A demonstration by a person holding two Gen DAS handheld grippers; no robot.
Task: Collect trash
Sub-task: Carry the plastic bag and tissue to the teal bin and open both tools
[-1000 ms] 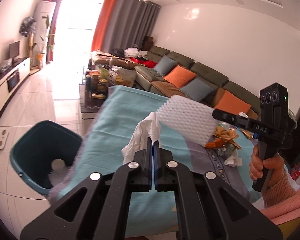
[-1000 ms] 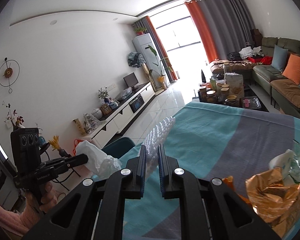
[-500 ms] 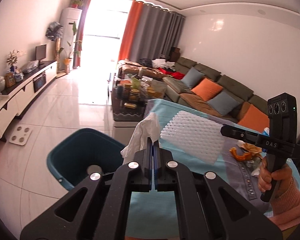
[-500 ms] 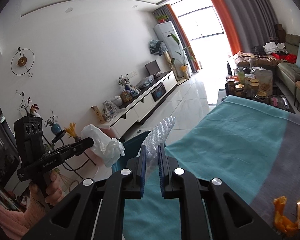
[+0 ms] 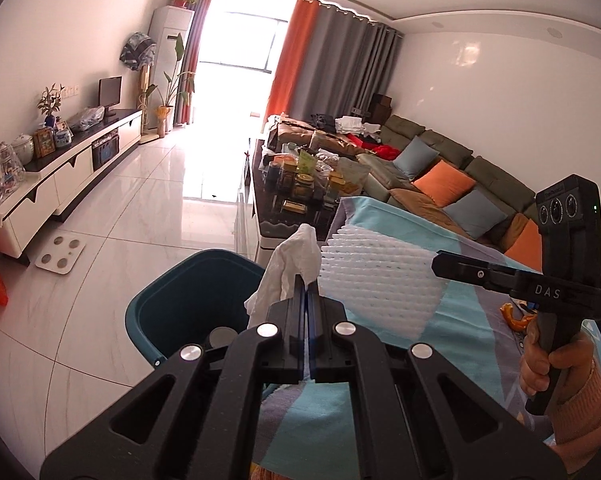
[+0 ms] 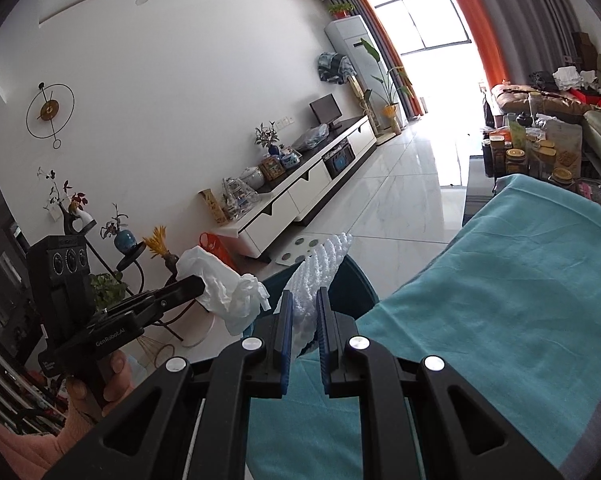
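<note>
Gripping, left tool [image 5: 305, 286]: closed on a crumpled white tissue [image 5: 290, 270], which is held up above the near rim of the teal bin [image 5: 148, 312].
Gripping, right tool [image 6: 303, 304]: clamped on a sheet of white foam netting [image 6: 320, 264]; the sheet is seen edge-on between the blue pads in the right wrist view.
Left view only: the netting is shown broadside [image 5: 376, 276], its dimpled face spread just right of the tissue and over the teal cloth on the worktop [image 5: 456, 312]; orange peel [image 5: 514, 316] is seen lying on that cloth behind the right tool [image 5: 436, 262].
Right view only: the left tool [image 6: 196, 284] is seen from outside, with the tissue [image 6: 228, 292] bulging from its tip, and the bin's far rim [image 6: 360, 284] partly hidden behind the netting.
Bin: set on the tiled floor beside the worktop; a pale round object [image 5: 222, 336] is visible at its bottom, what it is cannot be told.
Surroundings: a white bathroom scale [image 5: 60, 250] lies on the floor; a glass coffee table crowded with jars [image 5: 300, 184] stands beyond the worktop, before a sofa with orange and blue cushions [image 5: 444, 182].
</note>
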